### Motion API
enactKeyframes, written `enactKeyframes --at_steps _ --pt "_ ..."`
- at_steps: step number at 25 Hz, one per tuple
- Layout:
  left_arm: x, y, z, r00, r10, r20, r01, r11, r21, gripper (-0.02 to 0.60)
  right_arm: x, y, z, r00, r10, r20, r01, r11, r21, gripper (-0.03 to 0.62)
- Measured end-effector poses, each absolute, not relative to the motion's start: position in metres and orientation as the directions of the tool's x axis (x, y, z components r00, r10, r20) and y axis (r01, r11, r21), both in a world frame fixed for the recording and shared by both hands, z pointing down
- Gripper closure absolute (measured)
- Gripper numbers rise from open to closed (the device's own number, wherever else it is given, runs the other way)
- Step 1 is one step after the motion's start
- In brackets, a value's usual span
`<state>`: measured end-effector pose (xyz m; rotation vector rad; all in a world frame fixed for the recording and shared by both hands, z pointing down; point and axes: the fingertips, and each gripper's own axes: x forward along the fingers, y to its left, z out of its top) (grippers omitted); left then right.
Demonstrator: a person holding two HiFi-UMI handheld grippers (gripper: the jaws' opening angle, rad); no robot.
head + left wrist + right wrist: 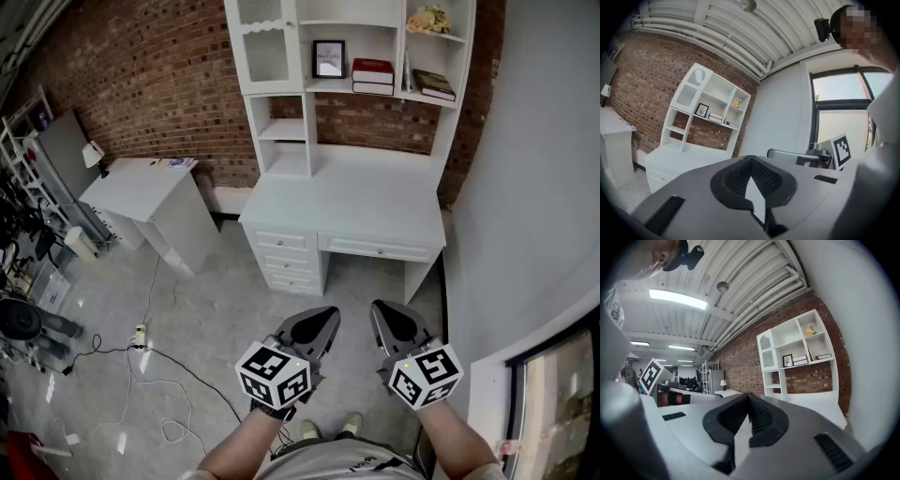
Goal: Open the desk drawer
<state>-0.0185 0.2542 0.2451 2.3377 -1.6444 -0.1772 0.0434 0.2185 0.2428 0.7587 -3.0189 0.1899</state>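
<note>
The white desk (352, 202) with a shelf hutch stands against the brick wall, well ahead of both grippers. Its wide drawer (380, 248) with small knobs is closed, and so is the stack of three small drawers (286, 261) on its left. My left gripper (323, 315) and right gripper (382, 309) hover side by side over the floor in front of the desk, far from it and pointing level. In both gripper views the jaws meet at the tips with nothing between them: left gripper (750, 159), right gripper (749, 397). The desk (679, 157) shows beyond the left jaws.
A white side table (141, 187) stands to the left of the desk. Cables and a power strip (141, 336) lie on the floor at left. A grey wall (534, 187) runs along the right, with a window (558, 394) low down. Books (372, 75) and a picture frame (329, 58) sit on the hutch.
</note>
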Motion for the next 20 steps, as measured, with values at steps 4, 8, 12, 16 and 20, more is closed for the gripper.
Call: enactKeyframes --at_steps 4,8,12,16,20 --pt "-0.006 0.247 0.245 0.346 -0.936 0.062 -0.902 -0.314 0.296 0.571 0.054 0.213 0.244 -0.879 -0.473 0.059 -0.477 0.870 -0.127 0.577" --pt "0.004 0.238 0.247 0.346 -0.936 0.066 -0.903 -0.313 0.295 0.571 0.062 0.206 0.248 -0.882 -0.467 0.061 -0.471 0.873 -0.125 0.577" --pt "0.014 0.229 0.252 0.351 -0.934 0.073 -0.898 -0.314 0.308 0.570 0.070 0.201 0.249 -0.890 -0.454 0.050 -0.456 0.877 -0.149 0.577" --pt "0.019 0.215 0.250 0.343 -0.937 0.063 -0.899 -0.308 0.311 0.569 0.082 0.185 0.240 -0.900 -0.436 0.001 -0.427 0.880 -0.207 0.576" --pt "0.020 0.202 0.253 0.313 -0.949 0.045 -0.912 -0.287 0.292 0.569 0.098 0.168 0.244 -0.903 -0.428 -0.037 -0.397 0.866 -0.304 0.576"
